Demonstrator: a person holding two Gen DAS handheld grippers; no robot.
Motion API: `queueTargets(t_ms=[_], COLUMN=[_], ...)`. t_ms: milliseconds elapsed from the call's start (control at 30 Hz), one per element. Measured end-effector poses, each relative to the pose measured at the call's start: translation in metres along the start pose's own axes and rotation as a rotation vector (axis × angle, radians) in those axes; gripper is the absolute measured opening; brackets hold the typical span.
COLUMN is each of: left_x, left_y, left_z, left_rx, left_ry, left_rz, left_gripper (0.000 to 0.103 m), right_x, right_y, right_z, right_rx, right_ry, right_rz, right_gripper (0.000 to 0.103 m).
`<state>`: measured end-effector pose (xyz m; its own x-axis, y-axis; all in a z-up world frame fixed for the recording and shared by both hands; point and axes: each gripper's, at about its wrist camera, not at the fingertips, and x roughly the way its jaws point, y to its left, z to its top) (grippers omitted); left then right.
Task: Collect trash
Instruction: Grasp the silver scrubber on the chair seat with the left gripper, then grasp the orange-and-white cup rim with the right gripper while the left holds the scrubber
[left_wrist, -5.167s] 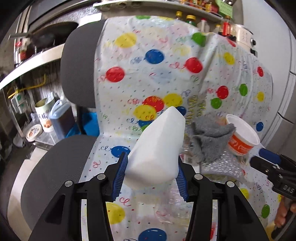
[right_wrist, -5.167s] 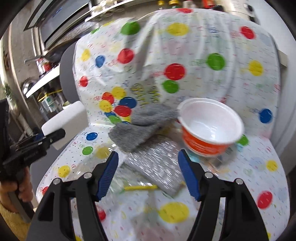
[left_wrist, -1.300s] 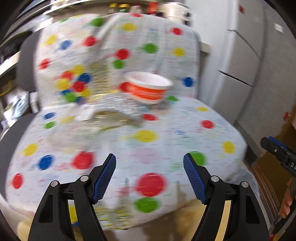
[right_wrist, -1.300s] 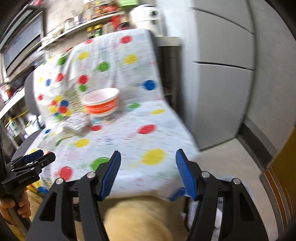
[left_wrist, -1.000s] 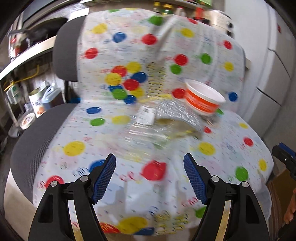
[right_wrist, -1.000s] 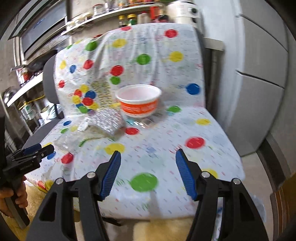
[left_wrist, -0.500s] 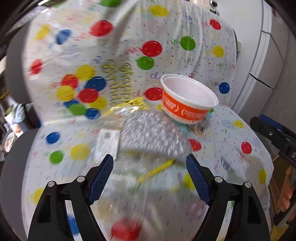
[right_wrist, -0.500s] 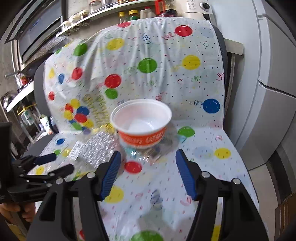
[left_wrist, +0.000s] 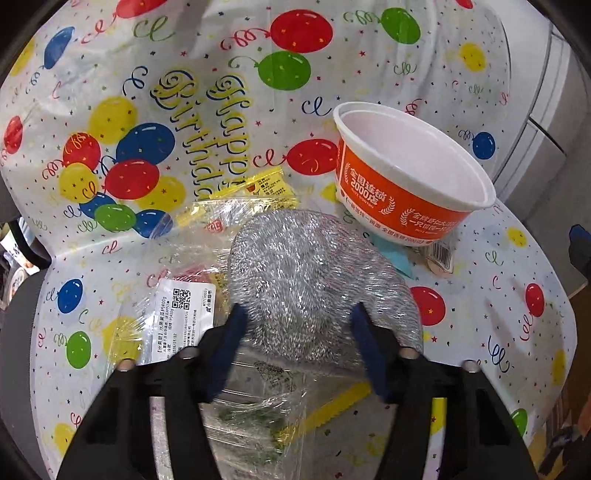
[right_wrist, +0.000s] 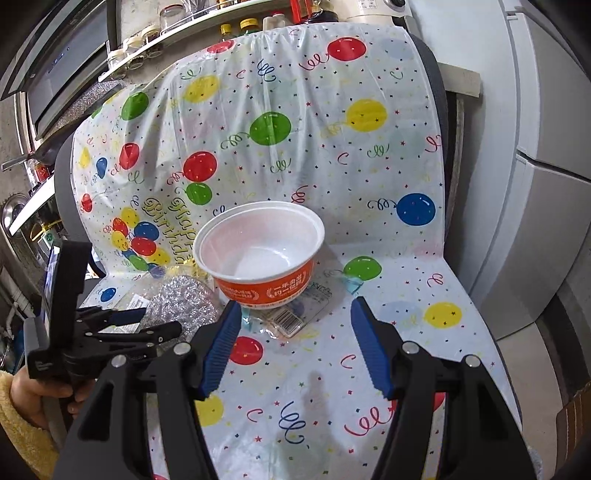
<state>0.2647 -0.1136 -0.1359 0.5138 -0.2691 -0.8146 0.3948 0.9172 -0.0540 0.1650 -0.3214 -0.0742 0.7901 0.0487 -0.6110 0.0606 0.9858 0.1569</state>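
Left gripper (left_wrist: 299, 332): jaws spread wide on either side of the silver scouring pad (left_wrist: 314, 280), which lies on clear plastic wrapping (left_wrist: 236, 402). Right gripper (right_wrist: 295, 343): wide apart, holding nothing. Beyond, an orange bowl (right_wrist: 260, 258) sits on the balloon-print chair cover (right_wrist: 388, 295).

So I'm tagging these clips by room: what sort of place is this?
Most likely a home kitchen. A shelf of jars and bottles runs along the wall, a pale grey refrigerator stands on the right, and litter lies on a chair draped in a balloon-print birthday sheet.
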Motion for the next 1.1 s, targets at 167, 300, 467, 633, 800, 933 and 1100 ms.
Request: queueTargets(t_ms=[167,300,467,633,800,933,1100], left_x=[-0.031,-0.068,-0.102,-0.117,-0.107,-0.095,-0.086], left_y=[0.009,0.017,0.029,0.045,0.061,0.064,0.064], left_z=[0.005,0.011,0.007,-0.007,-0.014,-0.014,-0.014], left_rx=[-0.065,-0.115,-0.137,-0.168,-0.190,-0.194,-0.193], left_ry=[-0.115,-0.222,-0.306,-0.331,-0.307,-0.295,-0.285], left_rz=[-0.061,-0.116,-0.091,-0.032,-0.017,-0.024,-0.037], left_gripper=[0.029,0.012,0.009,0.009,0.009,0.009,0.009], right_x=[-0.012,-0.021,-0.023,0.002,0.044,0.077,0.102], right_y=[0.002,0.001,0.005,0.012,0.008,-0.002,-0.018], right_z=[0.000,-0.001,0.000,0.008,0.023,0.034,0.035], right_rx=[-0.013,-0.011,-0.006,0.007,0.064,0.143,0.266], right_ry=[-0.002,-0.005,0.003,0.026,0.041,0.076,0.139], right_rz=[-0.011,-0.020,-0.002,0.012,0.006,0.004,0.030], right_gripper=[0.062,0.064,0.064,0.068,0.053,0.030,0.030])
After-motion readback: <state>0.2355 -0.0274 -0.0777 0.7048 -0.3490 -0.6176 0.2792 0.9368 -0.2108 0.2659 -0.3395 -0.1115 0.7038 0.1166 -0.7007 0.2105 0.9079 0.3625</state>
